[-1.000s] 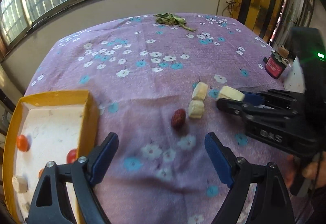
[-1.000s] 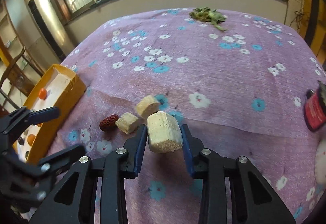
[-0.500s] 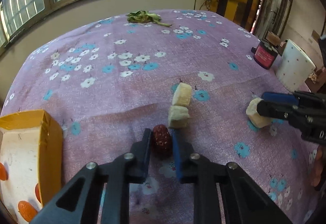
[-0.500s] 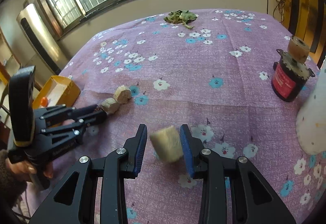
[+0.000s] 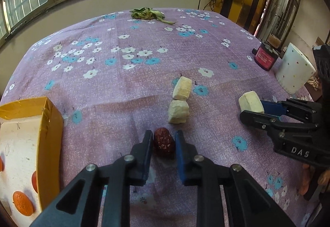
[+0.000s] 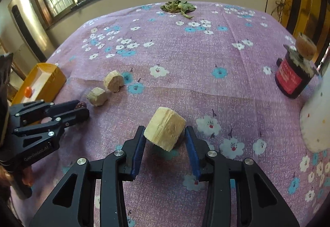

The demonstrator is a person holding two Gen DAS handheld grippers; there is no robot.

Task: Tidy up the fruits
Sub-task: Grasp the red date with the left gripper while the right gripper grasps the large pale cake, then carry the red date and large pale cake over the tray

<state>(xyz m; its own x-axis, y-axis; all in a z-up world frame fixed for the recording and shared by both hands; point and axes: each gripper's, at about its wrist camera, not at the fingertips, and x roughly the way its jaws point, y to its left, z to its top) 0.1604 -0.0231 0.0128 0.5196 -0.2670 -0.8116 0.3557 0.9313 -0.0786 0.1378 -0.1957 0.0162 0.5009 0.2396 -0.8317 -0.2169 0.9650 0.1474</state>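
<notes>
My left gripper is shut on a dark red date that rests on the purple flowered cloth. Two pale banana chunks lie just beyond it. My right gripper stands open around a third pale chunk, which sits on the cloth between the blue pads with a gap on the right side. This chunk also shows in the left wrist view. A yellow box with small orange and red fruits inside stands at the left.
A white cup and a dark jar with a red label stand at the right edge of the table. Green leaves lie at the far side. Windows run behind the table.
My left gripper moved forward and closed on the date. My right gripper carried the chunk to the right, lowered it to the cloth and opened.
</notes>
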